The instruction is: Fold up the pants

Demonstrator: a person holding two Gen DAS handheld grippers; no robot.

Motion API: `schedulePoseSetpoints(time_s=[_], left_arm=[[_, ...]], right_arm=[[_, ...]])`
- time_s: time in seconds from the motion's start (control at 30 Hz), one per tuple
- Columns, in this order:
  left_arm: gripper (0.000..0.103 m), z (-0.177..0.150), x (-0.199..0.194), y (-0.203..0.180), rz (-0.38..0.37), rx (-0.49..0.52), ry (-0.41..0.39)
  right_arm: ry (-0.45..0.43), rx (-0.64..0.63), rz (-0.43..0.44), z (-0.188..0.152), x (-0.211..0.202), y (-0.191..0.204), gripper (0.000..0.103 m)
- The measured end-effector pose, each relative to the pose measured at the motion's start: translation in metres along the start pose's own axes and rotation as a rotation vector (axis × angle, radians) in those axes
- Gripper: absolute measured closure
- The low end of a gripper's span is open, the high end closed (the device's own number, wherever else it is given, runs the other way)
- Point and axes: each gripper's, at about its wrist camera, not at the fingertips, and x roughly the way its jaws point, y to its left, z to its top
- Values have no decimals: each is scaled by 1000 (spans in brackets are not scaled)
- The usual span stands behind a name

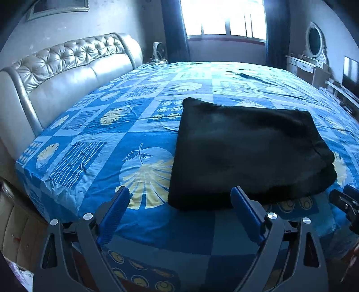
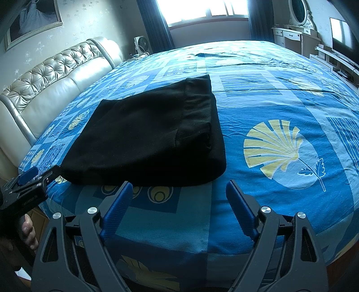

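The black pants [image 1: 246,152] lie folded into a thick rectangle on the blue patterned bed sheet [image 1: 107,134]; they also show in the right wrist view [image 2: 152,134]. My left gripper [image 1: 180,193] is open and empty, just in front of the fold's near left corner. My right gripper [image 2: 179,188] is open and empty, just in front of the fold's near right edge. Neither touches the cloth. The left gripper's body [image 2: 27,188] shows at the left edge of the right wrist view, the right gripper's body [image 1: 345,202] at the right edge of the left wrist view.
A padded cream headboard [image 1: 62,67] runs along the bed's left side. A dresser with an oval mirror [image 1: 314,45] and a TV stand [image 2: 336,56] line the right wall. A bright window [image 1: 224,18] and a small fan [image 2: 141,45] are beyond the bed.
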Motion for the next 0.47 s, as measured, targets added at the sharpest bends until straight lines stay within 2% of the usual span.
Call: schedulePoseSetpoints(time_s=[0.1,0.23,0.3,0.37,0.47], left_arm=[[13,0,2,-3,-51,30,73],[13,3,-3,-3,-63,37,41],[13,4,-5,0,-54,0,17],[13,5,-4,5,-81,-37,25],[13,6,0,6,-80,-23,44]], right_arm=[[1,-2,0,0,0,0,18],[-3,-4,3,2,0,-4,18],[-3,2,6,2,0,-6,18],[-2,10,8,3,0,-8,18],[0,21,12,4,1,-12,18]])
